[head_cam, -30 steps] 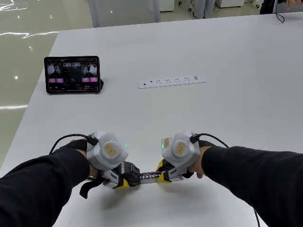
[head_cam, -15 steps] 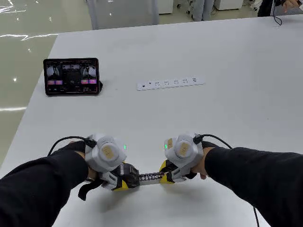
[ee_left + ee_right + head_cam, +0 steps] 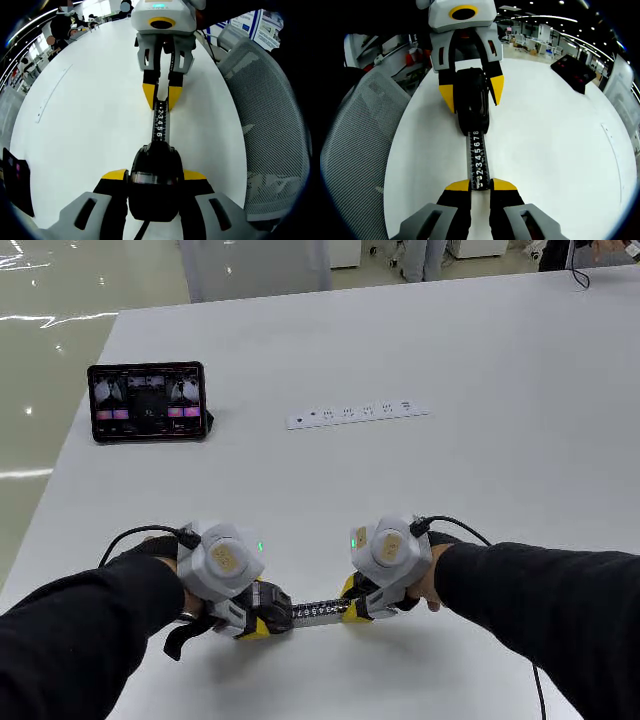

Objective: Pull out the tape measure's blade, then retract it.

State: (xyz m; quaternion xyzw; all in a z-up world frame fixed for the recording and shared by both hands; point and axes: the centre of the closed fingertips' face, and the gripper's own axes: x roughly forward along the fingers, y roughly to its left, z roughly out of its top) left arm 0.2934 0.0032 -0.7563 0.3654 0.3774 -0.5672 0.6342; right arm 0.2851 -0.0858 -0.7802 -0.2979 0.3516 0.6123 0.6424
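Your left gripper (image 3: 155,176) was clamped around the black body of the tape measure (image 3: 154,192), low over the white table (image 3: 480,390). Your right gripper (image 3: 480,186) pinched the blade (image 3: 477,155) near its tip, and a short numbered stretch lay straight between the two. The body perhaps rested on the table; the views left that unclear.

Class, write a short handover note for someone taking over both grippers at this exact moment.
Left gripper: shut on the black tape measure case, near the front edge of the white table.
Right gripper: shut on the tip of the black numbered blade.
Done: a short stretch of blade is out.
Left: pull further if wanted, then retract it.
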